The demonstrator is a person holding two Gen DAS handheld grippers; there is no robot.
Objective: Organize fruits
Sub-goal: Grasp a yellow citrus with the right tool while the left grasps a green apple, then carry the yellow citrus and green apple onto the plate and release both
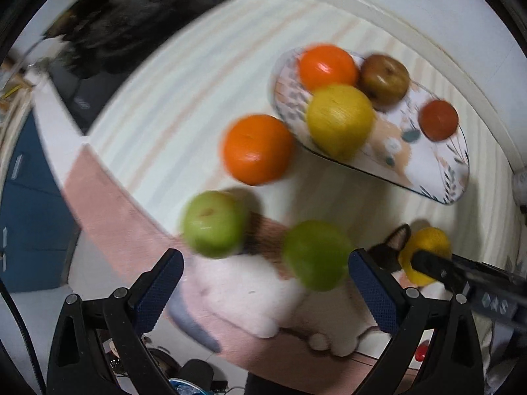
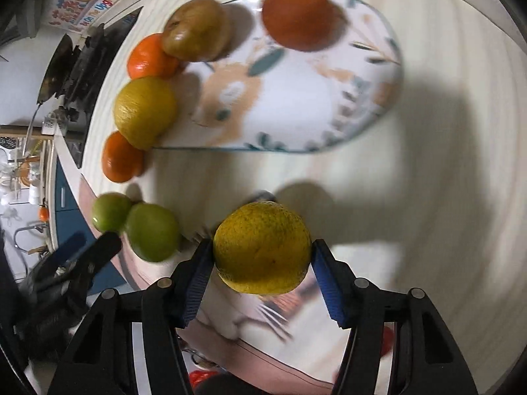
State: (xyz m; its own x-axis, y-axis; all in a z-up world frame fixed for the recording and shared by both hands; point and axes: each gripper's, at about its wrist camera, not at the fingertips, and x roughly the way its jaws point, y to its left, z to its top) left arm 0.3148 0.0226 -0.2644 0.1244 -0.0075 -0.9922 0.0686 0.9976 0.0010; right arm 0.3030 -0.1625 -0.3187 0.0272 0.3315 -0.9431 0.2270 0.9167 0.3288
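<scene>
My right gripper is shut on a yellow-green citrus fruit and holds it above the table, near side of the patterned oval plate. The plate holds an orange, a brown apple, a yellow lemon and a dark red-orange fruit. My left gripper is open and empty, just short of two green apples. Another orange lies on the table beside the plate. The right gripper with its fruit shows in the left wrist view.
The table has a striped cloth with a pink cat picture at its near edge. A dark object lies at the far left. Blue cabinets stand beyond the table's left edge.
</scene>
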